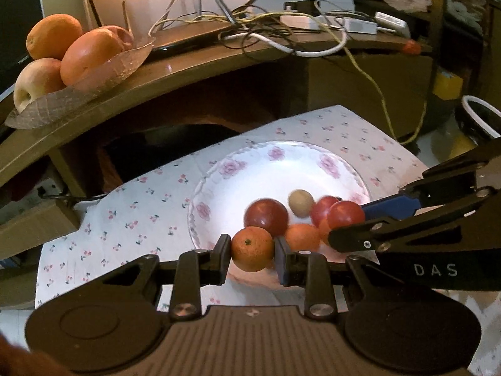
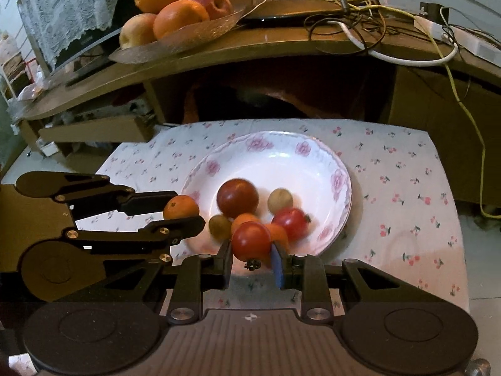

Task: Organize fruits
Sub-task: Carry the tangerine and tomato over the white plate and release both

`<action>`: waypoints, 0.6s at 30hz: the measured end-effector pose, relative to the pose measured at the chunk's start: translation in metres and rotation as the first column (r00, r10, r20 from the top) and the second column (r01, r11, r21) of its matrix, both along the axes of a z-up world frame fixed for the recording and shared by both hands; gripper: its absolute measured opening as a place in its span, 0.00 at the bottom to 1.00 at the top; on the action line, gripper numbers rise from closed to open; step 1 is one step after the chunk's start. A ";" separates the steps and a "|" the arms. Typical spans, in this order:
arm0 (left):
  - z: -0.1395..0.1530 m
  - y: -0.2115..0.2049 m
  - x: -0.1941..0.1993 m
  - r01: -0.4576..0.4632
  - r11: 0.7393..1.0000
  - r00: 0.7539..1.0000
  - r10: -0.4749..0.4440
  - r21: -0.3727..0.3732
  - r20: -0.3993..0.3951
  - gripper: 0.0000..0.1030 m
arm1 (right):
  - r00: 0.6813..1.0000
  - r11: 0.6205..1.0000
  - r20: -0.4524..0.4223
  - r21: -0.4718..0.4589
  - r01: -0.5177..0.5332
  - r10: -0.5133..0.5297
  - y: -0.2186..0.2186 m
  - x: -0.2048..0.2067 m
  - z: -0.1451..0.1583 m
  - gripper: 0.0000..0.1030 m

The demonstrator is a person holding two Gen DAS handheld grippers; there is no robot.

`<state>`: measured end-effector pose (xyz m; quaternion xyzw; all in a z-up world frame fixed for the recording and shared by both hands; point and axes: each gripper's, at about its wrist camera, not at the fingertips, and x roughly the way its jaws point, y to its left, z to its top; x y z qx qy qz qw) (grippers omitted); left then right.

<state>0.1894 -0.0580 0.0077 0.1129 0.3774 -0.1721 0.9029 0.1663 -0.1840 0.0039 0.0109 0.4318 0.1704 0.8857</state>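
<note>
A white plate with pink flowers sits on a cherry-print cloth and holds several small fruits: a dark red one, a pale brown one, small oranges and another red one. My left gripper is shut on a small orange at the plate's near rim; it also shows in the right wrist view. My right gripper is shut on a red tomato, which also shows in the left wrist view.
A wooden shelf behind the cloth carries a glass dish with big oranges and apples, plus tangled cables and adapters. A cardboard box stands at the left.
</note>
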 end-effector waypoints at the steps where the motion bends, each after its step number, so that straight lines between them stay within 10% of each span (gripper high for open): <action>1: 0.000 0.001 0.004 -0.010 1.000 1.000 0.010 -0.004 0.003 0.34 | 1.000 1.000 0.006 0.002 -0.001 0.001 0.000 0.004 0.001 0.28; 18: -0.016 0.005 0.040 -0.068 0.998 0.998 0.068 -0.002 0.000 0.33 | 0.998 0.999 0.052 -0.027 -0.018 0.019 0.007 0.049 -0.006 0.28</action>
